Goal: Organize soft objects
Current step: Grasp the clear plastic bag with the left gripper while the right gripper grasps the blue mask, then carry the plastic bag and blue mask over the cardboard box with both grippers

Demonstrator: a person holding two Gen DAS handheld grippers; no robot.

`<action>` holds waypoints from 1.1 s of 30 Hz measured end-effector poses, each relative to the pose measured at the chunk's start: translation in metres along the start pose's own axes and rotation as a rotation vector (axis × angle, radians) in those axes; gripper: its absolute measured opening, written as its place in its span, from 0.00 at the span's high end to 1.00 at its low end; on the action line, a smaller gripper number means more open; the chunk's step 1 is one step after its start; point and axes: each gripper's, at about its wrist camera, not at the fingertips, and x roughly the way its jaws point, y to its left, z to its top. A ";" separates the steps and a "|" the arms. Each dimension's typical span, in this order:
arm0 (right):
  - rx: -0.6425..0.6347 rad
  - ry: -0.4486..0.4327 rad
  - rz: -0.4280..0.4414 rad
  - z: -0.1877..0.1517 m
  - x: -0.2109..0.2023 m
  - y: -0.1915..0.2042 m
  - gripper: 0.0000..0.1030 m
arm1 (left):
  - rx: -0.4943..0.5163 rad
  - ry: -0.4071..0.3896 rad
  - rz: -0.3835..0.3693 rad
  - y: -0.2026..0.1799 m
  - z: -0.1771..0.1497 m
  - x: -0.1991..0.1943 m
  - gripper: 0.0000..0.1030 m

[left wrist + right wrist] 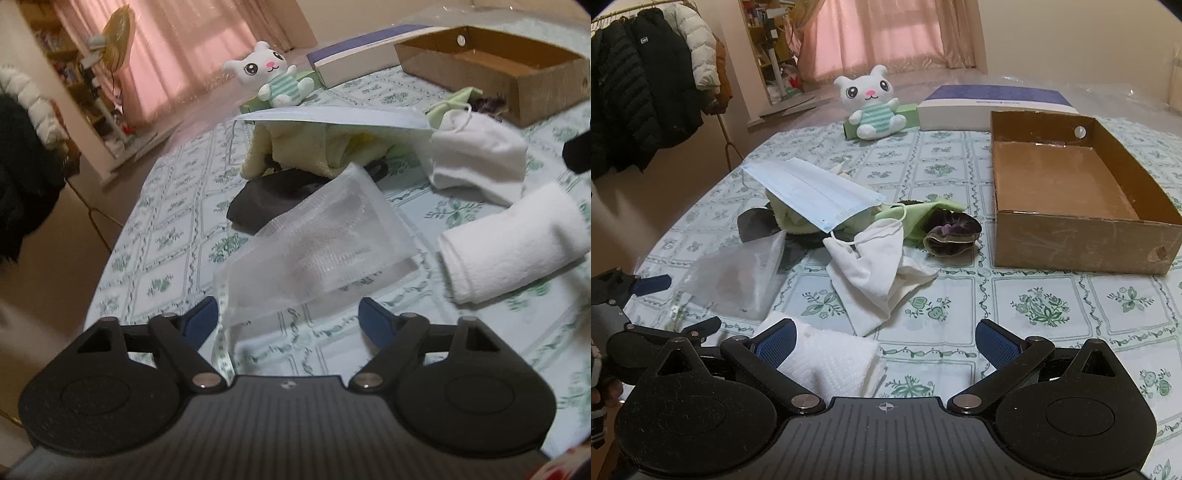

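A pile of soft things lies on the floral tablecloth: a blue face mask [816, 194] on a pale yellow towel [295, 151], a dark cloth [266, 203], a white mesh bag [325, 236], a white pouch [875, 258], a folded white towel [513, 240] and a purple scrunchie [951, 232]. My left gripper [288, 319] is open just before the mesh bag's near edge; it also shows in the right wrist view [679, 304]. My right gripper [884, 341] is open, with the folded white towel [827, 363] by its left finger. An open cardboard box [1082, 236] stands to the right.
A white plush cat [873, 107] sits on a green box [908, 114] at the table's far side, beside a flat purple-and-white box [993, 105]. Coats [646, 85] hang on a rack left of the table. The table's left edge [122, 236] curves close by.
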 end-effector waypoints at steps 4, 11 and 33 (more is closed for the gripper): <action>0.001 0.008 -0.007 0.002 0.008 -0.001 0.00 | 0.043 -0.003 0.016 -0.002 0.000 0.015 0.36; -0.017 0.000 -0.018 0.005 0.016 -0.001 0.00 | 0.079 -0.018 0.014 0.000 0.000 0.023 0.84; -0.517 -0.264 -0.021 0.032 0.057 0.055 0.47 | -0.512 0.051 -0.158 0.120 0.027 -0.002 0.97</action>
